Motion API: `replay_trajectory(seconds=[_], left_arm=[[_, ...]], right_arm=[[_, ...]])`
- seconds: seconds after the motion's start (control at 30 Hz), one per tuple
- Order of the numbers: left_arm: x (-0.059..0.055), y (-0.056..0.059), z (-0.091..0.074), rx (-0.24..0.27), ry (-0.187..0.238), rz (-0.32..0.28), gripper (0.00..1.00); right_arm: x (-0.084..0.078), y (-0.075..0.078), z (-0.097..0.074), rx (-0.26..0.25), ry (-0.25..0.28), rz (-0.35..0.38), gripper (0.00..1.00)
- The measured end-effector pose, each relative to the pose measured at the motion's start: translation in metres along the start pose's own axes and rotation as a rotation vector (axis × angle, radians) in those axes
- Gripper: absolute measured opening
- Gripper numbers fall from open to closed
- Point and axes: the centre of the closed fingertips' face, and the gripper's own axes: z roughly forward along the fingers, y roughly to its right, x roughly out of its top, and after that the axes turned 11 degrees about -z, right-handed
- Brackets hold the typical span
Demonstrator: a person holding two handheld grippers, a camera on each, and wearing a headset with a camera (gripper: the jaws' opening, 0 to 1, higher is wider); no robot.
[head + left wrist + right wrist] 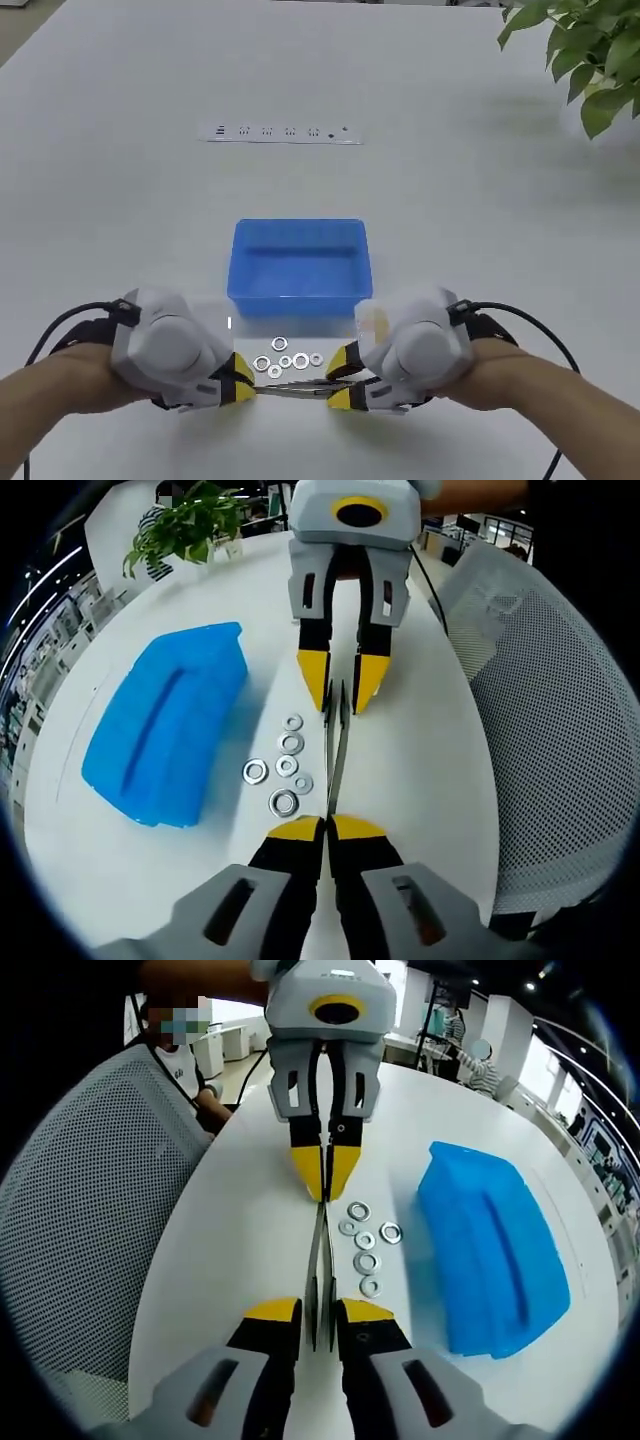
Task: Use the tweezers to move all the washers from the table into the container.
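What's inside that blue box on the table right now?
The blue box looks empty: only its bare blue floor shows in the head view. Its near wall hides a strip of that floor. The washers lie outside it, on the table.

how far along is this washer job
Done: nothing, the blue container looks empty. In hand: left gripper and right gripper each grip an end of the tweezers. Left to do: all six washers lie on the table.
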Motion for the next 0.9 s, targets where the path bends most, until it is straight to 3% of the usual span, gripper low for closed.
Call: replay_trajectory(seconds=[0.17, 0.47, 0.9], left_arm=[[-0.001, 0.0, 0.0, -0.003, 0.0, -0.003, 0.06], [0.0, 0.003, -0.003, -0.003, -0.014, 0.048, 0.06], [0.012, 0.004, -0.018, 0.004, -0.008, 0.078, 0.05]], right_arm=[[0.0, 0.001, 0.0, -0.004, 0.001, 0.004, 0.15], [0.0, 0.001, 0.001, -0.004, -0.003, 0.001, 0.14], [0.001, 0.001, 0.001, -0.004, -0.017, -0.013, 0.14]])
